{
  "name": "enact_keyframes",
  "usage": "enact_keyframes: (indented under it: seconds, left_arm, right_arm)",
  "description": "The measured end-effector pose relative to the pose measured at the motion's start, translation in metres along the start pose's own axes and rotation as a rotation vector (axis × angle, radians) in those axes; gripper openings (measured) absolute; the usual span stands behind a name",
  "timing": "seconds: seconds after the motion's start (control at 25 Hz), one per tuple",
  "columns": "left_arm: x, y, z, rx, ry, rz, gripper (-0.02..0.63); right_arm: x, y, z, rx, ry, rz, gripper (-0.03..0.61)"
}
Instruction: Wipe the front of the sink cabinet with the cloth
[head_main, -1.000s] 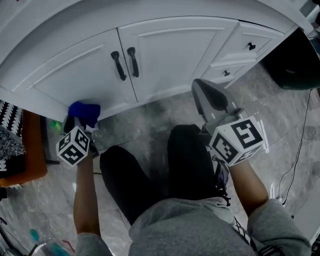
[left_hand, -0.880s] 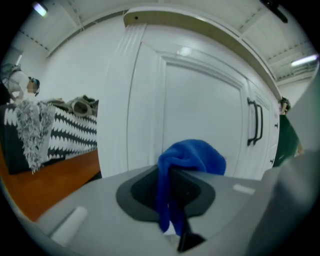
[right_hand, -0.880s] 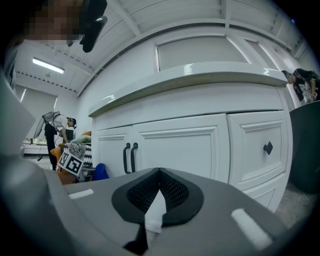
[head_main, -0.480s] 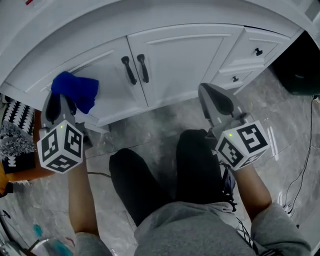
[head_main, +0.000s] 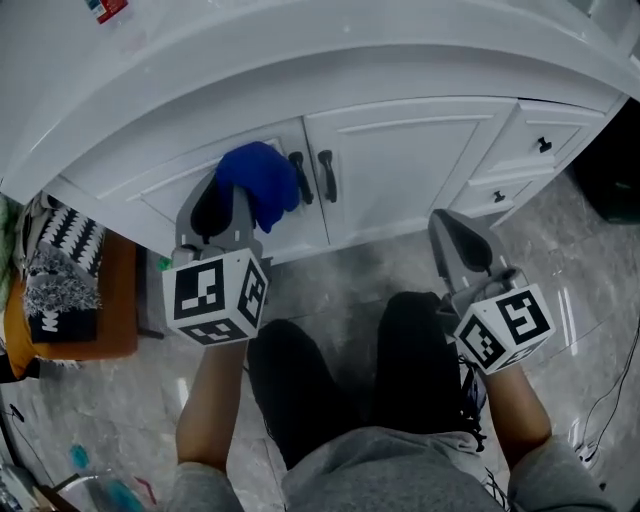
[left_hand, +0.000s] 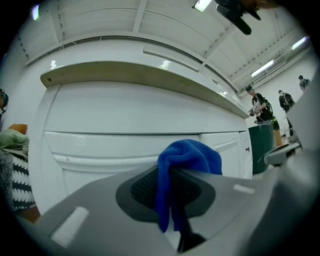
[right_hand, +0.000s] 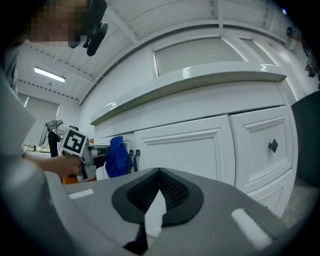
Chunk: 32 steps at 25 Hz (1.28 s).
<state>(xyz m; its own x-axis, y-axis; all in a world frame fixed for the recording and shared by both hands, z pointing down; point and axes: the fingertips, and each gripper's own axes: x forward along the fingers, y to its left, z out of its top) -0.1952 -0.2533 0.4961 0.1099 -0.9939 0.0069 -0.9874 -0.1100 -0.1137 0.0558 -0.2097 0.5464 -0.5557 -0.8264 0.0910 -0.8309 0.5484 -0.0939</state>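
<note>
We see grey marble-look floor (head_main: 90, 420) across lower frame, glossy, pale veins. Orange seat (head_main: 115, 300) at left edge, black-and-white patterned fabric (head_main: 60, 275) against it. Dark bin (head_main: 612, 175) at right edge. In gripper views we note white ribbed ceiling (left_hand: 150, 20), strip lights (right_hand: 50, 75) upper left

Head view dim, greyish. Gripper views fisheye-warped, corners blacked out, near jaws blurred. Glare on countertop edge (left_hand: 162, 64) frm ceiling strip lights (right_hand: 49, 74).
</note>
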Motion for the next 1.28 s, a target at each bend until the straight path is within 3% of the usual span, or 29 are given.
enact_keyframes:
  seconds: [0.2, 0.44, 0.6, 0.72, 0.88, 1.04, 1.28]
  left_arm:
    - [0.005, -0.039, 0.005, -0.055, -0.017, -0.099, 0.06]
    - [-0.015, -0.057, 0.011, -0.054, -0.011, -0.152, 0.06]
    - [-0.051, -0.082, 0.032, -0.07, -0.023, -0.25, 0.06]
    - [-0.082, -0.086, 0.057, -0.086, 0.034, -0.286, 0.06]
    - [-0.105, -0.068, 0.122, -0.175, 0.06, -0.26, 0.059]
    - [-0.123, -0.054, 0.208, -0.192, 0.132, -0.234, 0.058]
    - [-0.139, -0.04, 0.356, -0.216, 0.094, -0.202, 0.06]
  right_arm:
    - [0.003, -0.007, -0.004, 0.01, 0.005, 0.006, 0.0]
    - [0.015, -0.016, -0.001, 0.056, 0.04, 0.001, 0.0]
    - [0.011, -0.008, 0.026, 0.089, 0.13, 0.014, 0.0]
    - [-0.001, 0.0, 0.064, 0.093, 0.195, 0.047, 0.0]
    - [-0.019, 0.007, 0.131, 0.092, 0.25, 0.072, 0.0]
    - [-0.048, 0.009, 0.223, 0.126, 0.29, 0.028, 0.0]
    - [-0.078, 0.024, 0.373, 0.107, 0.227, 0.019, 0.0]
